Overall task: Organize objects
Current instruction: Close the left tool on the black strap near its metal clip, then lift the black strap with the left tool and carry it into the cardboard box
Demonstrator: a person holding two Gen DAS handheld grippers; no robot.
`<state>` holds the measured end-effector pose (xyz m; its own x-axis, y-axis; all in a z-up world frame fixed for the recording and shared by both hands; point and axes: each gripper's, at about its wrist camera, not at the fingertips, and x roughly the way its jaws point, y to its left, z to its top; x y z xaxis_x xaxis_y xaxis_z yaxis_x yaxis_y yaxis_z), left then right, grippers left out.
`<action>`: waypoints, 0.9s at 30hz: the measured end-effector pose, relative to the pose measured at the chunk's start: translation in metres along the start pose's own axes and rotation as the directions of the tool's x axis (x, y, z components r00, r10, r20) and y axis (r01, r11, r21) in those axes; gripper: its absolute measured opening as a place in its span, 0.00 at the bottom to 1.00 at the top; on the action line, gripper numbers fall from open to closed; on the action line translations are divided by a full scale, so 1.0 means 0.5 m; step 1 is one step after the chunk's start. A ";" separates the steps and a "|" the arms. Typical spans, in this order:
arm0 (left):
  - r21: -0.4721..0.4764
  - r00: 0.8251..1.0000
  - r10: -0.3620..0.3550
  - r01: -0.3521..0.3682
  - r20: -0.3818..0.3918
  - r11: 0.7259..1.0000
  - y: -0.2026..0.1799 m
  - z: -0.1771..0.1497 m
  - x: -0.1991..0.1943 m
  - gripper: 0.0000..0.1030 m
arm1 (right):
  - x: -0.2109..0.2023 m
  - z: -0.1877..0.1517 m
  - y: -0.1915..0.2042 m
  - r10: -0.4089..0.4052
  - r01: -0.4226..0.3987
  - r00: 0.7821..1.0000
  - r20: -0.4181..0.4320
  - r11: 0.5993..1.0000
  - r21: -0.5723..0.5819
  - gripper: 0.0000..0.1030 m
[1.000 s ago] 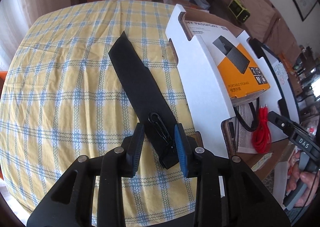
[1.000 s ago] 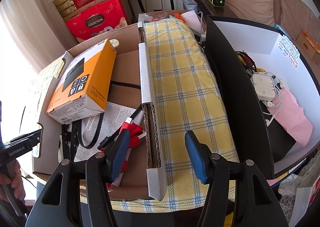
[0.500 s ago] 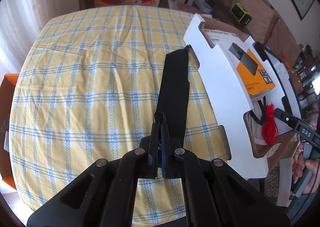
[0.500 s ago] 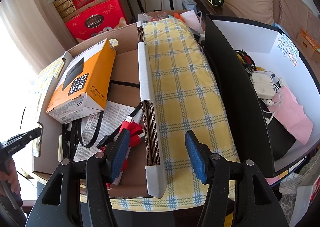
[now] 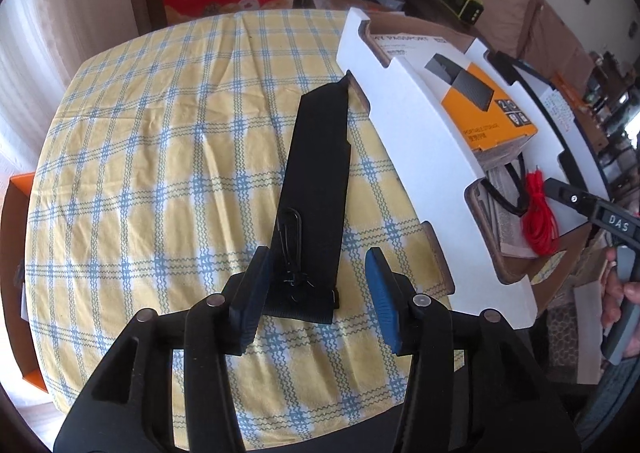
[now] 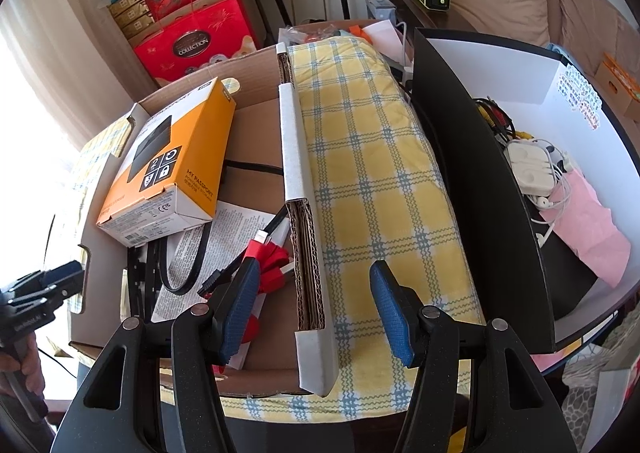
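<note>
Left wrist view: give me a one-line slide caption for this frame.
Open left claw straddles the near end of a black strap lying on the yellow plaid tablecloth, beside the white cardboard box.

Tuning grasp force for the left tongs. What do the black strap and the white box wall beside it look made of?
Black strap: looks like woven nylon webbing, matte, with fine weave texture at the near end; a thin black wire clip lies on it, probably metal. White box wall: corrugated cardboard with a smooth white facing; the right wrist view shows brown fluted layers at the opposite wall's cut edge.

Left gripper [image 5: 316, 287] and right gripper [image 6: 316, 311] — fingers spread wide.
</note>
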<state>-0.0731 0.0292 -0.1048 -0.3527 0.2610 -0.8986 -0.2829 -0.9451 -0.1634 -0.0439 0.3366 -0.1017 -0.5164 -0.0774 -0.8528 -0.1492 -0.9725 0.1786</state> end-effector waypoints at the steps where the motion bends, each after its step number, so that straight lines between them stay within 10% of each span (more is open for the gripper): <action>1: 0.007 1.000 0.018 -0.018 0.000 1.000 -0.004 -0.003 0.005 0.43 | 0.000 0.000 -0.002 0.002 -0.002 1.000 -0.002 1.000 0.003 0.58; 9: 0.014 0.999 0.020 -0.020 0.038 1.000 -0.006 -0.005 -0.001 0.09 | 0.000 -0.002 -0.003 0.007 -0.007 1.000 -0.001 1.000 0.007 0.58; 27: -0.104 0.957 -0.201 0.226 0.208 0.969 0.031 0.052 -0.153 0.03 | -0.002 -0.006 0.006 0.050 -0.050 0.999 -0.004 0.999 -0.007 0.40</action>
<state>-0.0736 -0.0005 -0.0280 -0.4661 0.4811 -0.7425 -0.2614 -0.8766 -0.4040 -0.0411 0.3329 -0.1018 -0.5198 -0.1268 -0.8448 -0.1176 -0.9689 0.2177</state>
